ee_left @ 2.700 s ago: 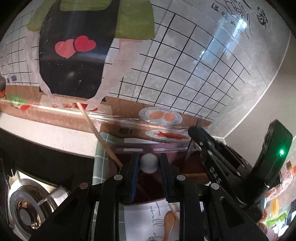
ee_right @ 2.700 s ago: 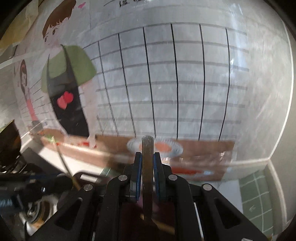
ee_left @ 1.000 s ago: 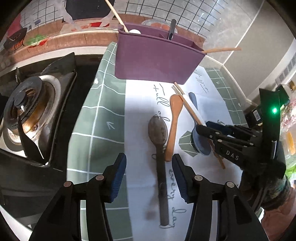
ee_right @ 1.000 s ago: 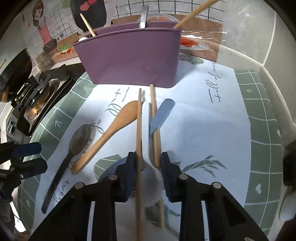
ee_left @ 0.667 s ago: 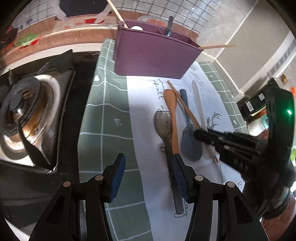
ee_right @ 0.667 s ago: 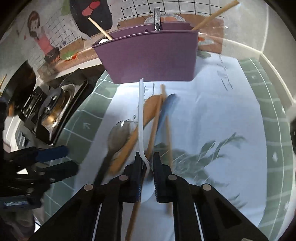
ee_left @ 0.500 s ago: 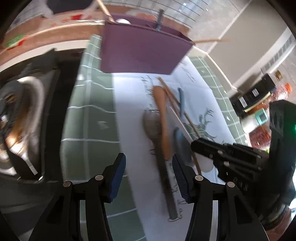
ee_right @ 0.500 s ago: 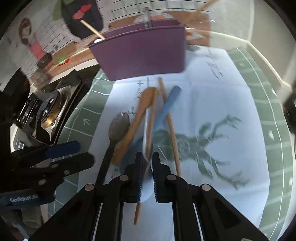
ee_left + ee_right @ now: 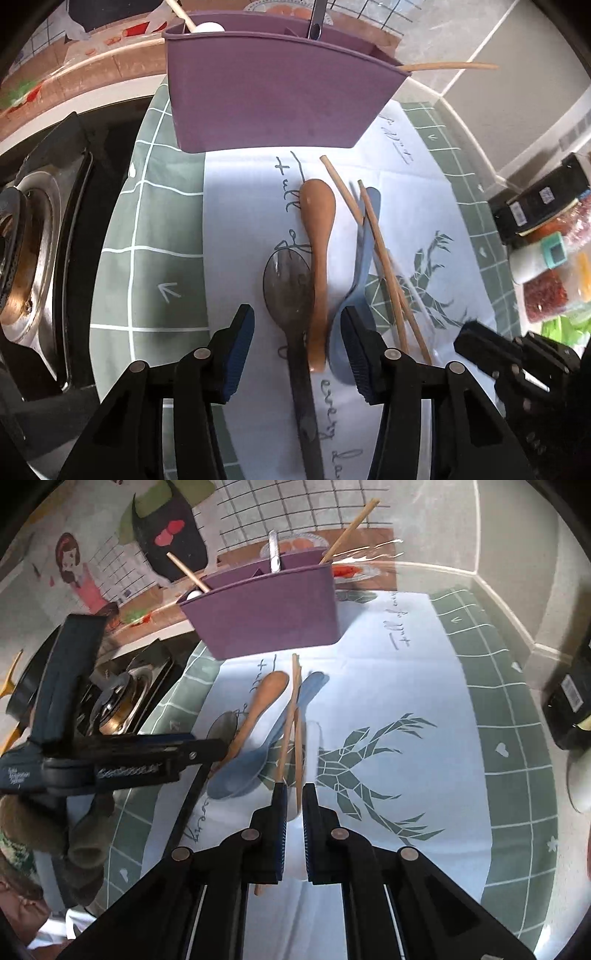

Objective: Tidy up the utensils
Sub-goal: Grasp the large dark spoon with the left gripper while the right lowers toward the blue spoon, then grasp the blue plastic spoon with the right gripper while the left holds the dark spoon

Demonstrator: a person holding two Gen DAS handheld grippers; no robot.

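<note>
Purple caddy (image 9: 273,92) stands at 12 o'clock; wooden spoon (image 9: 317,266) and dark spoon (image 9: 291,306) lie between the wide-spread left gripper (image 9: 297,343); right gripper (image 9: 294,805) nearly closed, whether on anything I cannot tell

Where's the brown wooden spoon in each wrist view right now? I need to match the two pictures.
Left wrist: wooden spoon runs down the centre, bowl toward the purple utensil holder, between the dark metal spoon and the blue spoon.
Right wrist: wooden spoon lies left of centre, slanting, bowl toward the holder.
Shared landmark: the purple utensil holder, at the top in both views.
</note>
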